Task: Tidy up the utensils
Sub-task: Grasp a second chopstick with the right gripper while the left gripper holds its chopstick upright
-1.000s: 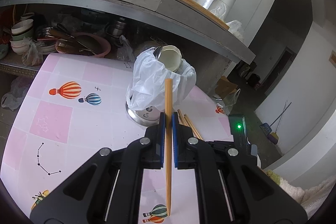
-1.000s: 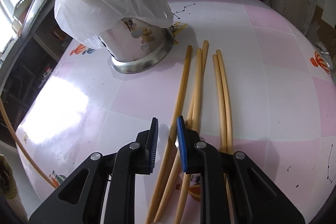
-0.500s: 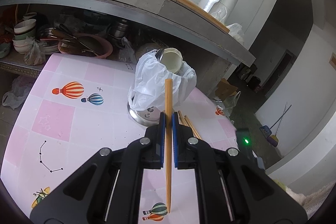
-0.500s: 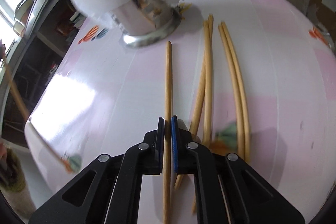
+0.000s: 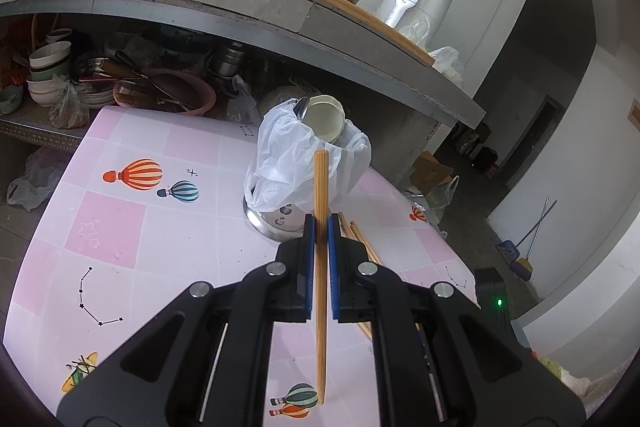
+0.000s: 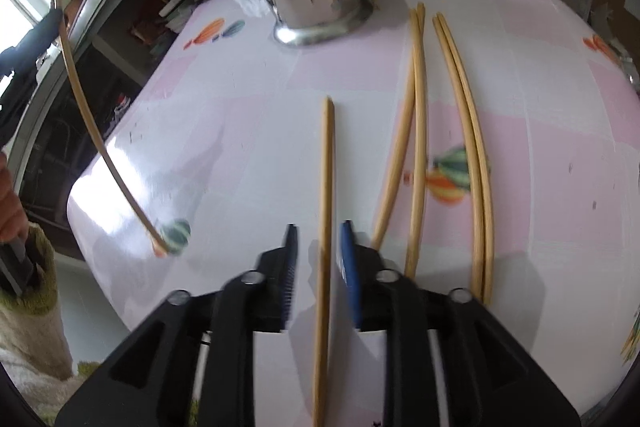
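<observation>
Left wrist view: left tool (image 5: pixel 320 263) pressed onto one chopstick (image 5: pixel 321 267), which stands near upright between the blue pads; its lower tip is above a balloon print on the surface (image 5: pixel 120 227), contact with the surface not determinable. Behind it, the steel utensil holder (image 5: pixel 276 223) is mostly hidden under a white plastic bag (image 5: pixel 288 163); only the flared base shows. A pale bowl (image 5: pixel 325 119) and what looks like a spoon edge poke out of the bag top; other contents are hidden. Loose chopsticks (image 5: pixel 360 239) on the surface are largely blocked by the tool's right finger; count not possible from here. Right wrist view: right tool (image 6: pixel 318 255) is spread, jaws apart with a single chopstick (image 6: pixel 326 211) lying between the pads without either visibly touching it; its near end is cut off by the frame bottom. Frame is motion-blurred. To its right on the surface lie four more chopsticks: a crossing pair (image 6: pixel 416 131) and a close parallel pair (image 6: pixel 472 147), their near ends hidden behind the tool body. Total counted: six chopsticks, including the one held by the left tool, seen at far left as a curved stick (image 6: pixel 92 131). One holder (image 6: pixel 320 11), one bag.
</observation>
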